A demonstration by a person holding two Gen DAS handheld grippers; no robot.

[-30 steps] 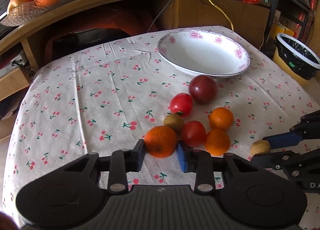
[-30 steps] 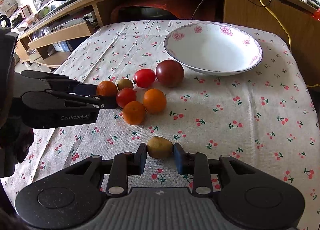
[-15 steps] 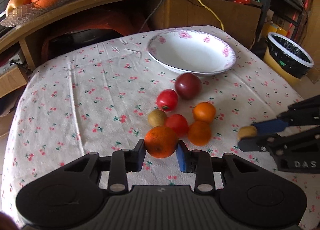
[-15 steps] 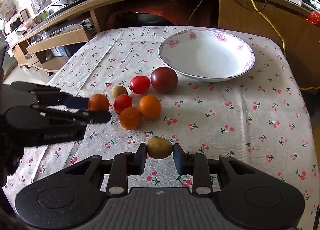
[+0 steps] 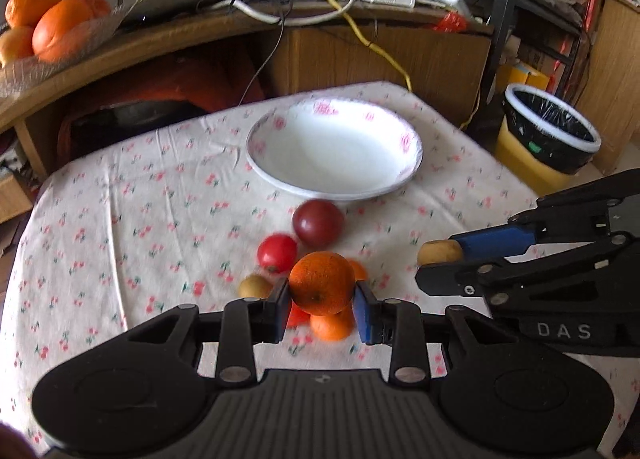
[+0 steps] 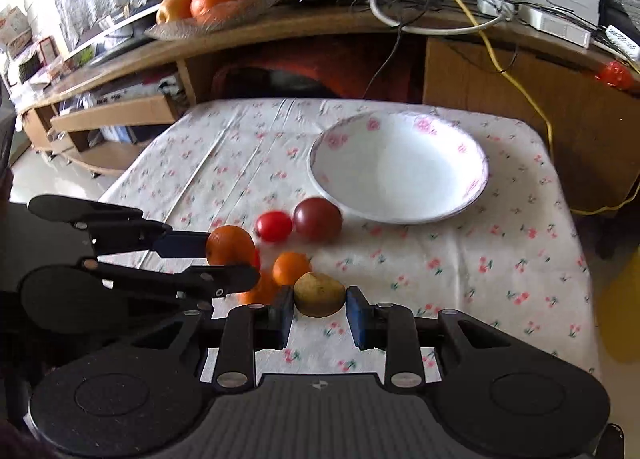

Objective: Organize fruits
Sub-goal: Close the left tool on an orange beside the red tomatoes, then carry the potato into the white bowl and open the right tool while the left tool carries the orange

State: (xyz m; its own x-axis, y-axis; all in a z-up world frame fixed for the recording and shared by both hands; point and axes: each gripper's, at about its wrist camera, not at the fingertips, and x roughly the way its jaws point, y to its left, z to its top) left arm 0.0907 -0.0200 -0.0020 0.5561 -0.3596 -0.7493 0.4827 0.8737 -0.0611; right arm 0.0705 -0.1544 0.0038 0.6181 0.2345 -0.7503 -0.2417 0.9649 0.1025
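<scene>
My left gripper [image 5: 321,305] is shut on an orange [image 5: 322,284] and holds it in the air above the fruit pile. My right gripper [image 6: 319,309] is shut on a brownish-yellow kiwi [image 6: 319,294], also off the cloth. An empty white bowl [image 5: 334,149] with pink flowers stands behind the pile. On the cloth lie a dark red tomato [image 5: 318,223], a red tomato [image 5: 277,253], a second kiwi [image 5: 255,286] and two oranges, one of them [image 5: 332,329] partly hidden below my left fingers. The right wrist view shows the left gripper [image 6: 230,257] with its orange [image 6: 229,245].
A cherry-print cloth [image 5: 140,219] covers the small table. Behind it a curved wooden shelf [image 5: 120,43] carries a glass dish of oranges [image 5: 48,27] and cables. A black-lined yellow bin [image 5: 548,139] stands on the floor to the right.
Both grippers have lifted their fruit off the cloth and risen, so the table looks farther away. The orange and the kiwi now hang above the pile, closer toward the bowl.
</scene>
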